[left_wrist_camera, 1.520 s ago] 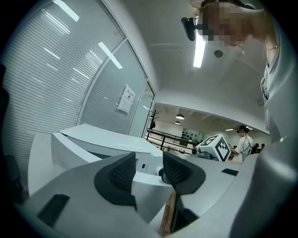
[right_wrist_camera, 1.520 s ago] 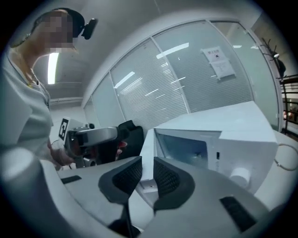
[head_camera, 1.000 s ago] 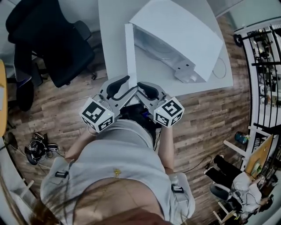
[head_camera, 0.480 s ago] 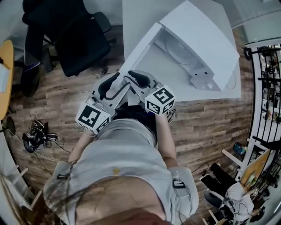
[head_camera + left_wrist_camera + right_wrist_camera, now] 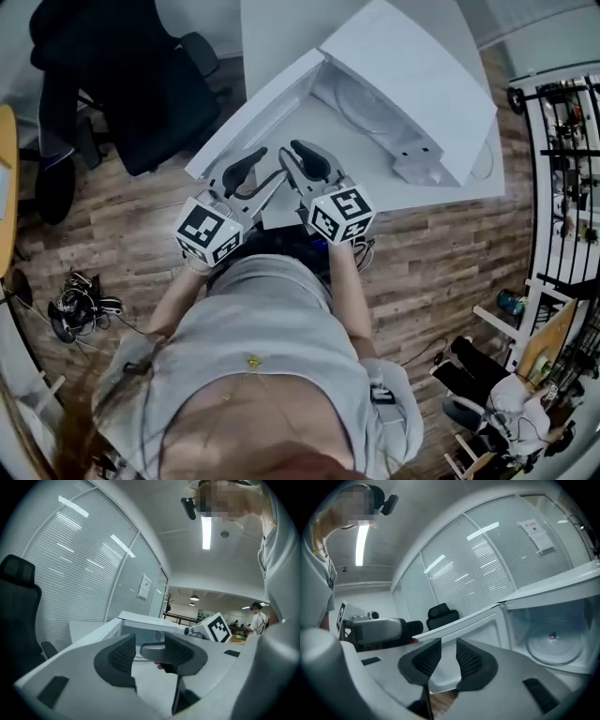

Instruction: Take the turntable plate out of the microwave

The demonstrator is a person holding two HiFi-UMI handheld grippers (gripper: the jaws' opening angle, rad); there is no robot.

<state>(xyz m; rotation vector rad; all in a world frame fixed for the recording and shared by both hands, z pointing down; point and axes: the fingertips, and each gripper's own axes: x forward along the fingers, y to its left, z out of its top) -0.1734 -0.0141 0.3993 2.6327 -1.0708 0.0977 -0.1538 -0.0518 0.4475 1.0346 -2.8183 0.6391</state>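
A black office chair (image 5: 122, 84) stands on the wooden floor (image 5: 112, 239) at the far left, beside the white table (image 5: 267, 37). The microwave door (image 5: 251, 114) hangs wide open, swung out to the left past the table edge. Just in front of it the left gripper (image 5: 150, 648) is released, its ribbed pads apart with nothing pressed between them; part of the other tool shows behind the gap. Close beside it, the right gripper (image 5: 448, 656) is also unclenched and empty, with a narrow gap between its pads, and it points at the door's inner face. Further right, the white microwave (image 5: 403, 66) sits on the table, and the glass turntable plate (image 5: 555, 645) lies flat inside its cavity, apart from both grippers.
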